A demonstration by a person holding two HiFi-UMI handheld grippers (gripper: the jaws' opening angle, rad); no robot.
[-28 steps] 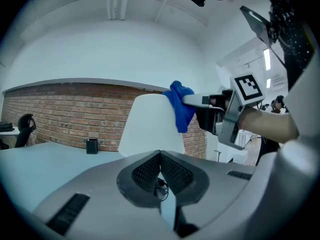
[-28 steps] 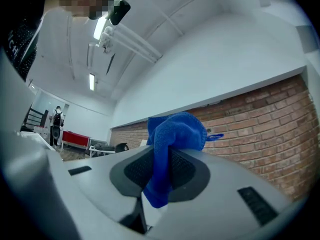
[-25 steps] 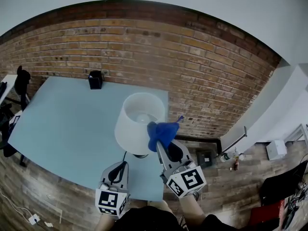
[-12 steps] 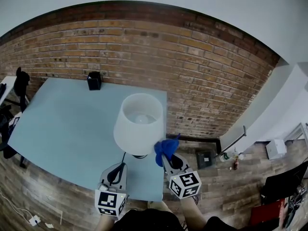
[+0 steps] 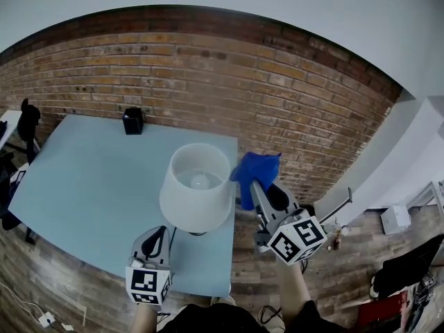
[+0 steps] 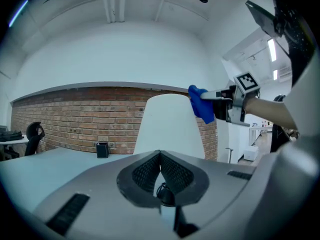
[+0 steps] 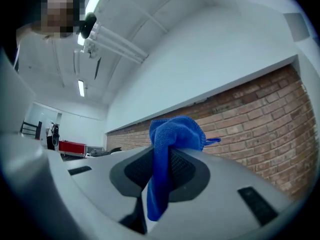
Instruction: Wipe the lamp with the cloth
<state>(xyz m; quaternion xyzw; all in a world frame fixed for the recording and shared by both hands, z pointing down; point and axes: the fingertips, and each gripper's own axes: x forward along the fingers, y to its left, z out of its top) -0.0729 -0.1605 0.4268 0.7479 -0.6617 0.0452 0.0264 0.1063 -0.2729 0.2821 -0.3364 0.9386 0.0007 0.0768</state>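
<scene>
A lamp with a white shade (image 5: 196,186) stands near the front right of the pale blue table (image 5: 90,179); its bulb shows inside the shade. My right gripper (image 5: 251,183) is shut on a blue cloth (image 5: 255,168) that bunches over its tips (image 7: 167,151), just right of the shade's upper rim. Whether cloth and shade touch is unclear. The left gripper view shows the shade (image 6: 170,124) ahead with the cloth (image 6: 201,103) at its upper right edge. My left gripper (image 5: 161,229) is low at the table's front, before the lamp base, with its jaws shut (image 6: 160,154).
A small black cup (image 5: 132,121) stands at the table's back edge against the brick wall. The lamp's black cord (image 5: 171,236) runs from the base past my left gripper. Wooden floor with clutter (image 5: 395,217) lies to the right.
My right gripper has carried the cloth from the shade's lower right side up to its upper right rim. The left gripper has stayed near the lamp base.
</scene>
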